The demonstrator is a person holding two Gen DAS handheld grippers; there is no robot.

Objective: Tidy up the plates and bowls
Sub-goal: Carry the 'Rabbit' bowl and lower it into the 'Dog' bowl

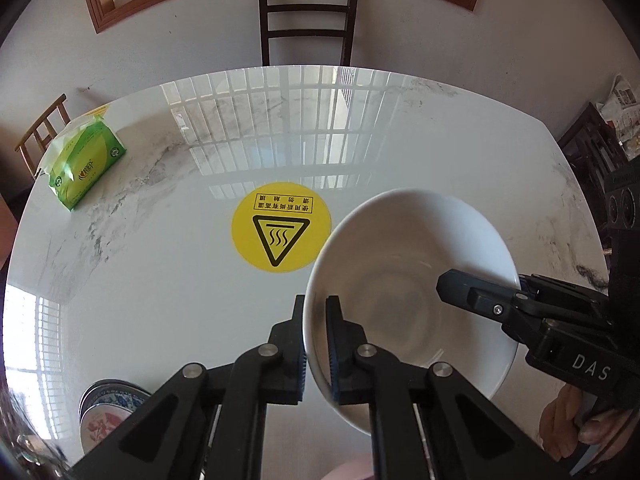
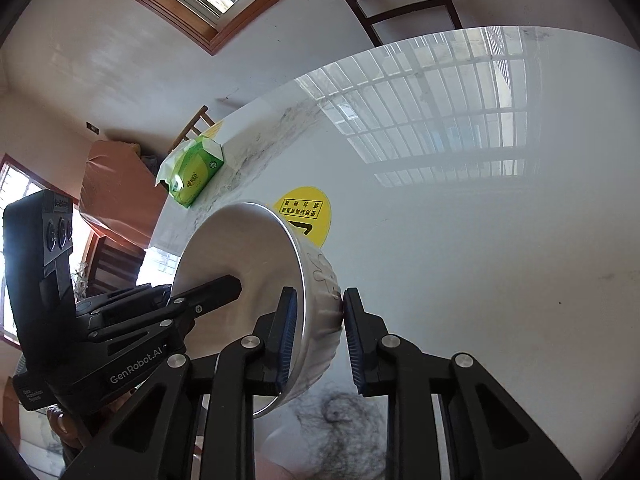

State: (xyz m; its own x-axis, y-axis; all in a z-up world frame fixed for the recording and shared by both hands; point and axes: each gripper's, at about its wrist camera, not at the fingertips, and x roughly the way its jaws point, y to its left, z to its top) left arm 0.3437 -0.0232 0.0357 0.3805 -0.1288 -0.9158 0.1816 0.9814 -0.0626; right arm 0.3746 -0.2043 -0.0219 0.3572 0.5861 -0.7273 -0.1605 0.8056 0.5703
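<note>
We see a white bowl point(image 1: 404, 280) carried by two hand-held grippers above a glossy marble table point(image 1: 160, 280).

Left gripper point(image 1: 316, 312): its jaws are closed on the bowl's rim, one finger outside the wall and the other inside the bowl, so the wall is pinched between the pads. The rest of the bowl extends to the right of these jaws and ahead of them.

Right gripper point(image 2: 318, 304): seen from its own camera, its jaws clamp the opposite wall of the bowl point(image 2: 256, 264), the left finger inside the rim and the right finger against the outer, faintly patterned surface. The bowl is tilted here, its opening turned to the left of these jaws. In the left wrist view the same gripper point(image 1: 460, 284) enters from the right, with one finger reaching over the rim into the bowl; a hand point(image 1: 576, 424) holds its handle.

Ahead of the left jaws and partly covered by the bowl lies a round yellow warning sticker point(image 1: 276, 228) on the table. Far ahead and to the left rests a green tissue pack point(image 1: 84, 164). Beside the left jaws, low on the left, a stack of patterned plates point(image 1: 104, 408) stands on the table. A dark chair point(image 1: 308, 20) stands beyond the far edge.
</note>
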